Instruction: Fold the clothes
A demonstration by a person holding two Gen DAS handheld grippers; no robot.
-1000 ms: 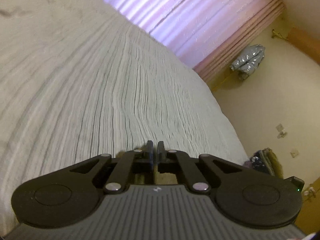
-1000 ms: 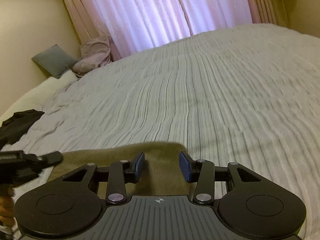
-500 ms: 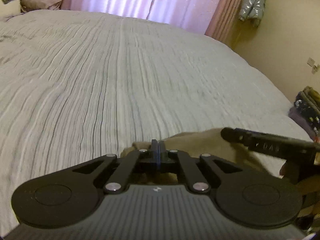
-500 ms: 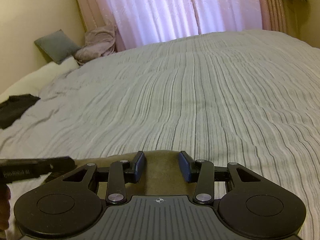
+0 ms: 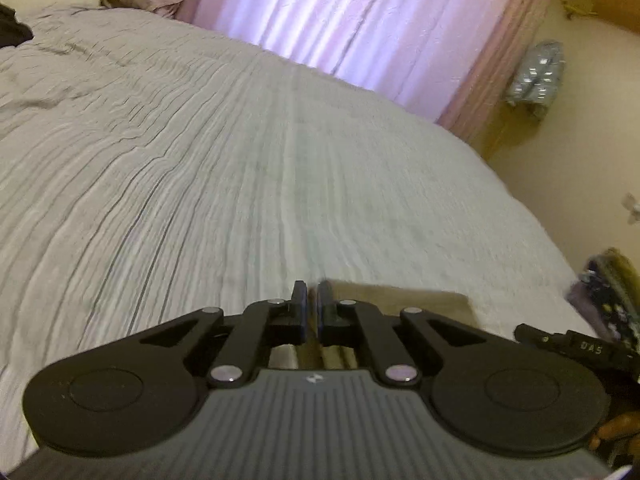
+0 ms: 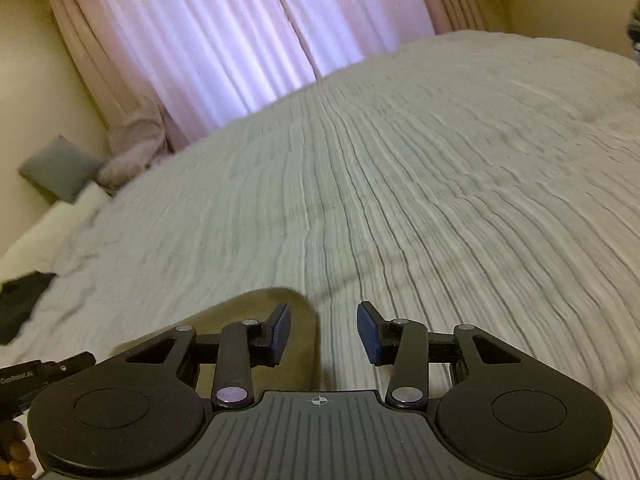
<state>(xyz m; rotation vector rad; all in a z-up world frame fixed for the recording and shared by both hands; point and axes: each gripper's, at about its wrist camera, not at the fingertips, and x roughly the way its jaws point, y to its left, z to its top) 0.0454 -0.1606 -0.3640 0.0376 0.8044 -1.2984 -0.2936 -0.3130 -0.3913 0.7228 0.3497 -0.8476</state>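
An olive-tan garment [image 5: 404,300] lies on the striped grey bedspread [image 5: 200,184] at the near edge. In the left wrist view my left gripper [image 5: 311,304] has its jaws nearly together, with a thin gap and no cloth visibly between the tips; the garment lies just right of and under it. In the right wrist view the garment [image 6: 256,312] lies under the left finger. My right gripper [image 6: 324,330] is open and empty above the garment's right edge. The right gripper's body [image 5: 568,346] shows at the lower right of the left wrist view.
Pink curtains [image 6: 248,40] hang behind the bed. A grey pillow [image 6: 60,168] and a pink bundle [image 6: 128,156] lie at the bed's far left. A dark garment [image 6: 20,304] lies on the left. A pile of clothes [image 5: 612,284] sits beside the bed on the right.
My left gripper's jaws have parted to a thin gap. My right gripper has opened wider and shifted right, off the garment's middle. Both views have tilted.
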